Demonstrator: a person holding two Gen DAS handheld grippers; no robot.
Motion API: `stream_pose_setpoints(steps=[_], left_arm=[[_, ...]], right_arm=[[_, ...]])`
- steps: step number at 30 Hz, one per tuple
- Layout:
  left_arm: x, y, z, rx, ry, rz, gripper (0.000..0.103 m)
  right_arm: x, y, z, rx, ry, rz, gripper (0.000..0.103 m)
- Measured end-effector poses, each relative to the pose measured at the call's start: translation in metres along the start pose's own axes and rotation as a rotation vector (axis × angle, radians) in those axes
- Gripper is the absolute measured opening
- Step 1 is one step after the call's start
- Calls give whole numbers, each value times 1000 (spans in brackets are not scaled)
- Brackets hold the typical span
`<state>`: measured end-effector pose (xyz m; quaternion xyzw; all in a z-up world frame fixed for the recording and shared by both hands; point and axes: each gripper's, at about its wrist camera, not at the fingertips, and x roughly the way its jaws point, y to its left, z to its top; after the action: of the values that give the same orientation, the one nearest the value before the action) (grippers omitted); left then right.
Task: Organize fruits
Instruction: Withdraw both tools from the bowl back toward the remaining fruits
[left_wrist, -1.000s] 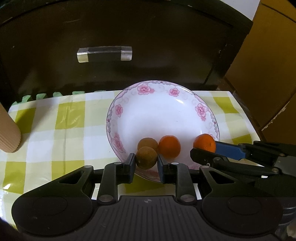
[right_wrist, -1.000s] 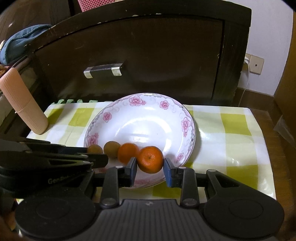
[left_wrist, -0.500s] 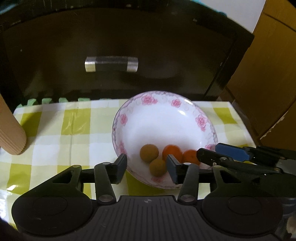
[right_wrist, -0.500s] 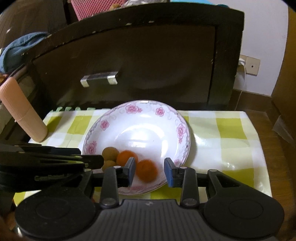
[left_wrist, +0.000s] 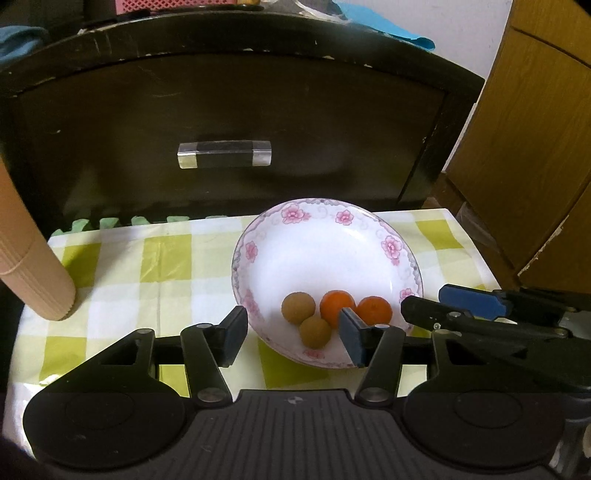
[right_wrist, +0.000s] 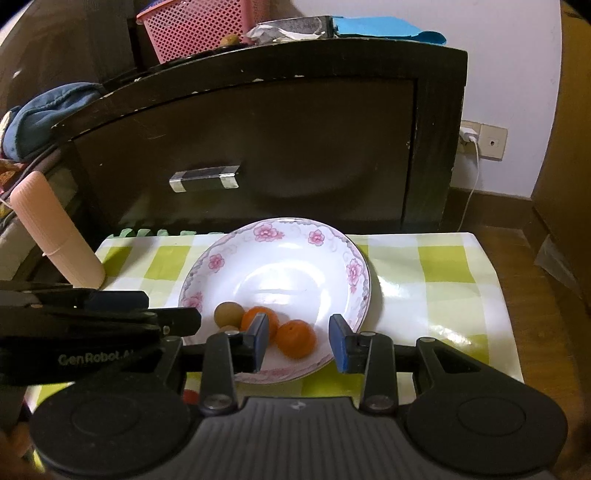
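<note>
A white plate with pink flowers sits on the green-checked cloth. In its near part lie two brown fruits and two oranges. In the right wrist view I see one brown fruit, a second one mostly hidden, and both oranges. My left gripper is open and empty, raised above the plate's near rim. My right gripper is open and empty, just above and behind the near orange.
A dark cabinet with a metal handle stands behind the table. A tan ribbed cylinder stands at the table's left. A wooden cabinet is at the right. A pink basket sits on the dark cabinet.
Both grippers opened, dropped a brown fruit and an orange into the plate, and pulled back and up. The fruits now lie loose in the plate.
</note>
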<state>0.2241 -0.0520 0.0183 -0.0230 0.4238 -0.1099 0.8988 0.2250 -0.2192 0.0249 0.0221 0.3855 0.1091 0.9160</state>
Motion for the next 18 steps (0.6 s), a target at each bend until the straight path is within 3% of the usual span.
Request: stream_pose_setpoints(steps=[18], left_arm=[[-41, -2, -32, 65, -25, 47, 63]], right_arm=[[-32, 22, -22, -19, 8, 4, 35]])
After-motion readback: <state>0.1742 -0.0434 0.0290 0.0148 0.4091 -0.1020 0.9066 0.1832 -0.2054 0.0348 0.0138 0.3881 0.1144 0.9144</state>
